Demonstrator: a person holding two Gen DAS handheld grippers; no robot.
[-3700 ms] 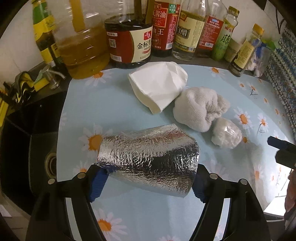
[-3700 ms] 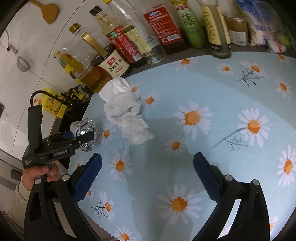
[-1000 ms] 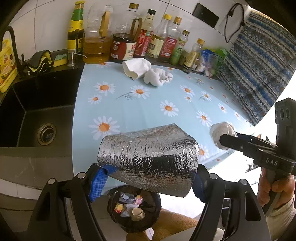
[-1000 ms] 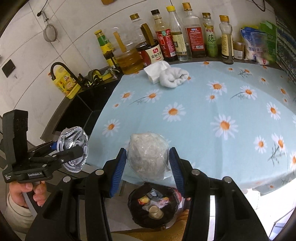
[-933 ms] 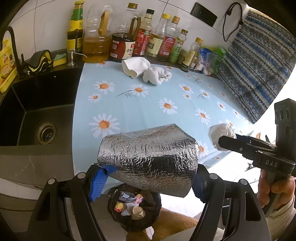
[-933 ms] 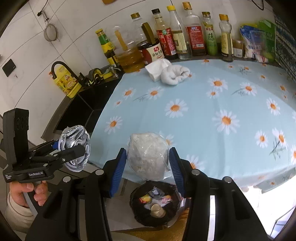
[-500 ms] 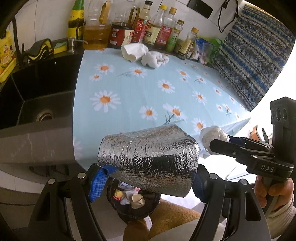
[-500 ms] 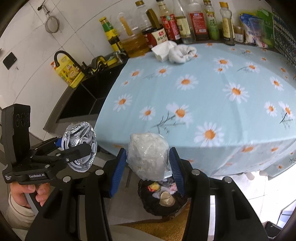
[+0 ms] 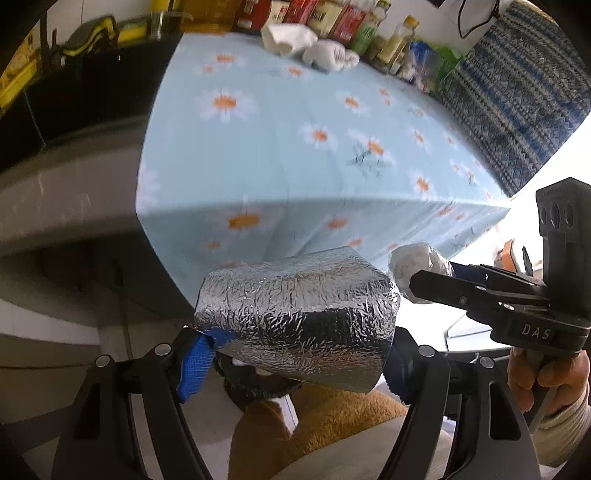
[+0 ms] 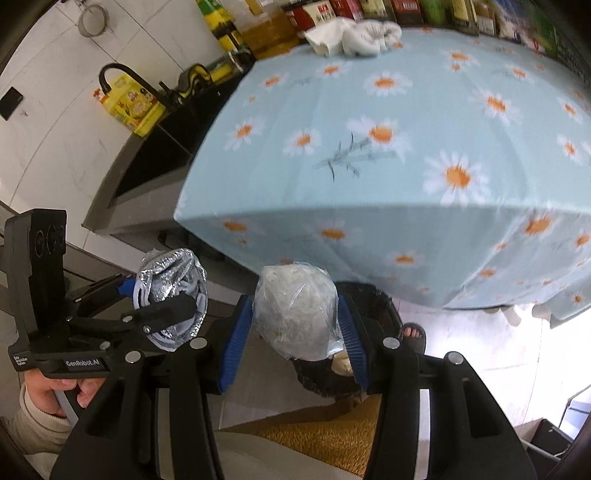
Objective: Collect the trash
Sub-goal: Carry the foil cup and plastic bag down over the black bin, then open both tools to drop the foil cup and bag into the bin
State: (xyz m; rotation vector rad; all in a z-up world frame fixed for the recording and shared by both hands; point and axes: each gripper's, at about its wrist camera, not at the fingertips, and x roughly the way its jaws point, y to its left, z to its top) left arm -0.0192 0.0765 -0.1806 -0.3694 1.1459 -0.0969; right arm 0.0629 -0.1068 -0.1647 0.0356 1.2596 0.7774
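The left gripper is clamping the foil wad and the right gripper is clamping the plastic-wrapped ball, and each is needing centring over the black bin before letting go.

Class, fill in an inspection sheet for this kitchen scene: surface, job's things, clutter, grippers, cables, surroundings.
Surface: daisy tablecloth, hanging over the table's front edge.
Job's things: foil wad and plastic-wrapped white ball, both held off the table; trash bin on the floor, partly hidden behind the ball.
Clutter: folded tissue and white cloth at the far edge.
Grippers: left gripper shut on the foil wad; right gripper shut on the ball.
Cables: black wire on the wall.
Surroundings: bottles, sink.
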